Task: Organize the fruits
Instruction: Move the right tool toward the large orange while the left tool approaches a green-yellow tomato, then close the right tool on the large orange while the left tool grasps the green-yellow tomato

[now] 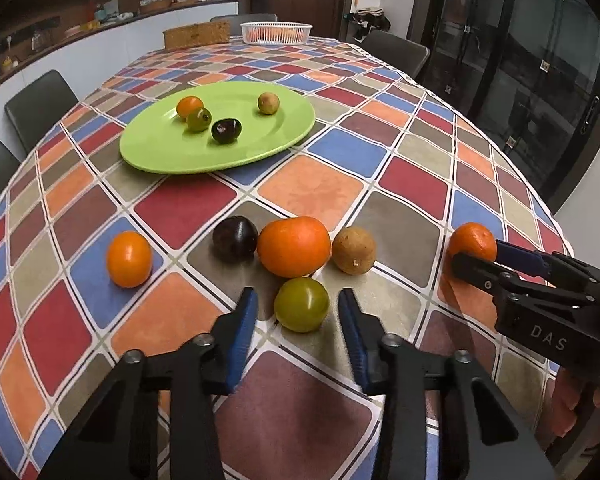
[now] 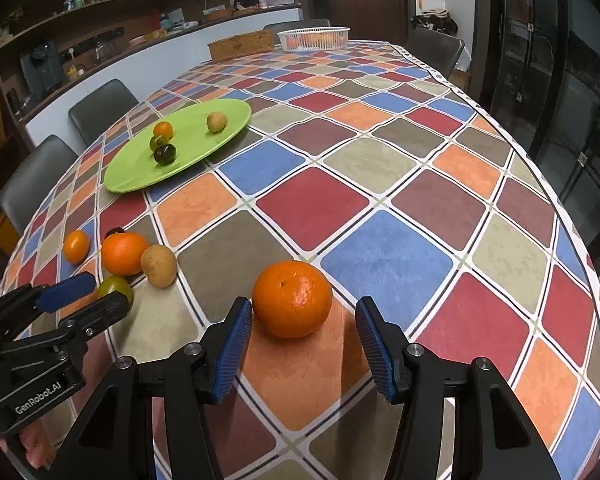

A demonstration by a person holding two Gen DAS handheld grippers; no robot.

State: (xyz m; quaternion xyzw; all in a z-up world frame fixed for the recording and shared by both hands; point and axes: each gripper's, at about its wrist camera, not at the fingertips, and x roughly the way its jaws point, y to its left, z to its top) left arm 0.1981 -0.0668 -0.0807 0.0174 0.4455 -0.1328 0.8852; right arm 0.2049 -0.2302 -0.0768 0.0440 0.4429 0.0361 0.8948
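dining room, counter (image 1: 316,196) under a chequered cloth. round green plastic plate (image 1: 172,152) as landmark: nearer than it, small green tomato-like fruit (image 1: 301,305) between left tool (image 1: 298,312), parted, untouched; round orange mandarin (image 2: 292,299) inside right tool (image 2: 304,334), gaping, unclamped.

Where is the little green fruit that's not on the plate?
In the left wrist view the green fruit sits on the tablecloth between the left gripper's open fingers, untouched, just in front of the big orange and the brown fruit.
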